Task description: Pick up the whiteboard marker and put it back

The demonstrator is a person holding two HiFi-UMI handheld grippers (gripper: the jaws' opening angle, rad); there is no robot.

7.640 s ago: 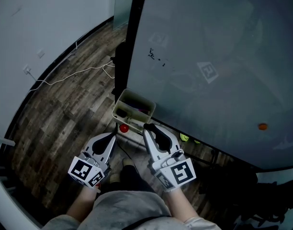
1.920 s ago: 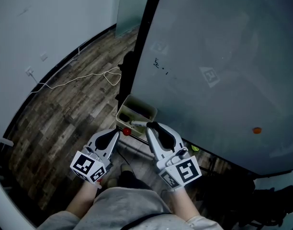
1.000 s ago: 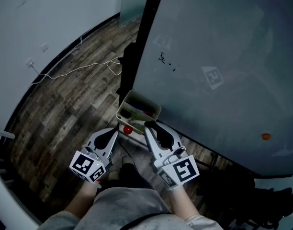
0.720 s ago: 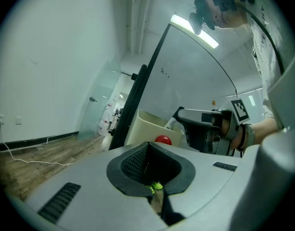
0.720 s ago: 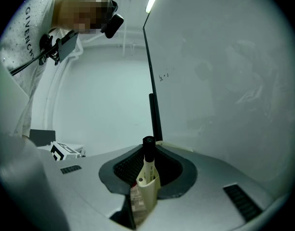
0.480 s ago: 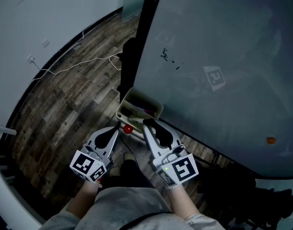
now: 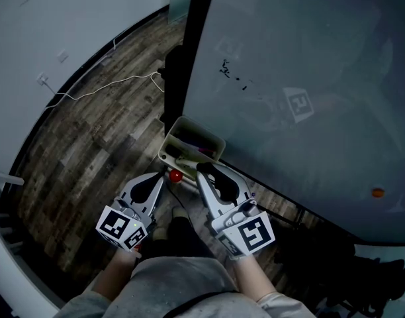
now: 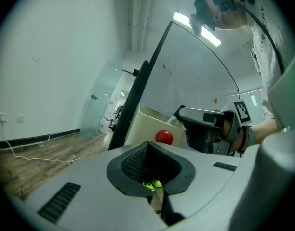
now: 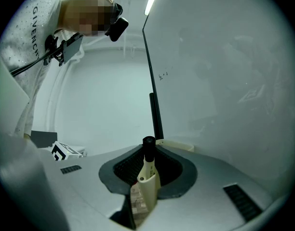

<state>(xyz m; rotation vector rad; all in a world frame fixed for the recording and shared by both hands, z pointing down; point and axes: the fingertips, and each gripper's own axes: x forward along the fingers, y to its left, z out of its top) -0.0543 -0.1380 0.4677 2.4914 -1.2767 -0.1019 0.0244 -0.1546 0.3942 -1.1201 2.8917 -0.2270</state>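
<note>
An office or meeting room: big whiteboard [image 7: 321,58], wood-look floor [image 7: 103,131], white wall [image 7: 57,18].

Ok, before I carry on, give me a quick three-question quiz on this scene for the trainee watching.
1. Multiple choice: the right gripper holds A) an eraser, B) a whiteboard marker, C) nothing.
2. True or false: the jaws of the left gripper stand wide apart.
3. Fill in: the small round dot low on the whiteboard is ___ in colour.
Key: 1 B. 2 false, its jaws are together with nothing between them. 3 orange.
</note>
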